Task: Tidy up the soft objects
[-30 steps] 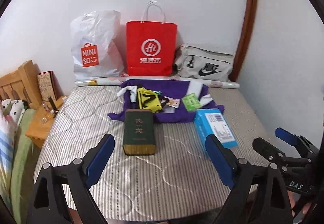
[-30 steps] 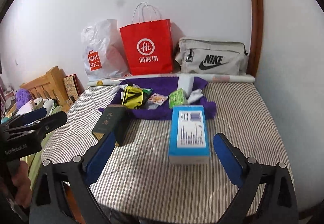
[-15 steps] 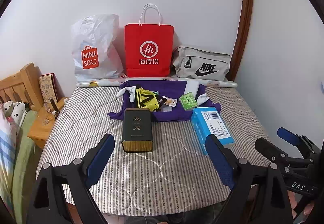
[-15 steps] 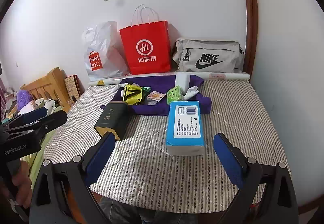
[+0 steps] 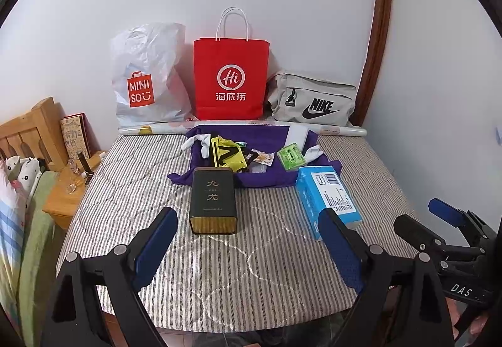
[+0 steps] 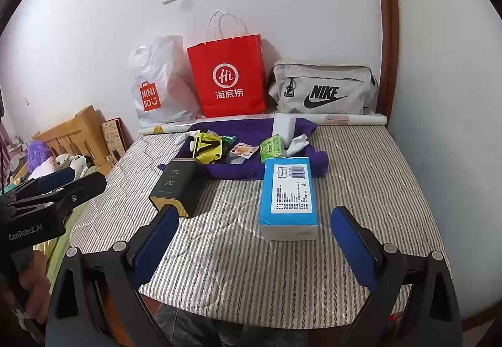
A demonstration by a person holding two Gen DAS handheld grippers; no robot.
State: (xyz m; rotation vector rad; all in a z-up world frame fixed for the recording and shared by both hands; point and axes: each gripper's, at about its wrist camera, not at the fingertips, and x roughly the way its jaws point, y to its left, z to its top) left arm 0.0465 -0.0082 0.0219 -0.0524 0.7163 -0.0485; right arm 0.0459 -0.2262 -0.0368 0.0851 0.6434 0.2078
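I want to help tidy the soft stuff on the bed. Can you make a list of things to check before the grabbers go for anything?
1. Left gripper open with nothing in it: ok.
2. Right gripper open with nothing in it: ok.
3. Soft things in sight: ok. The yellow and black pouch and white socks lie on the purple cloth.
4. Clear way to the cloth: not ok. The dark tin and blue box lie in front of it.
5. Bags ready at the wall: the red paper bag stands upright: ok. Whether the grey Nike bag is unzipped: cannot tell.
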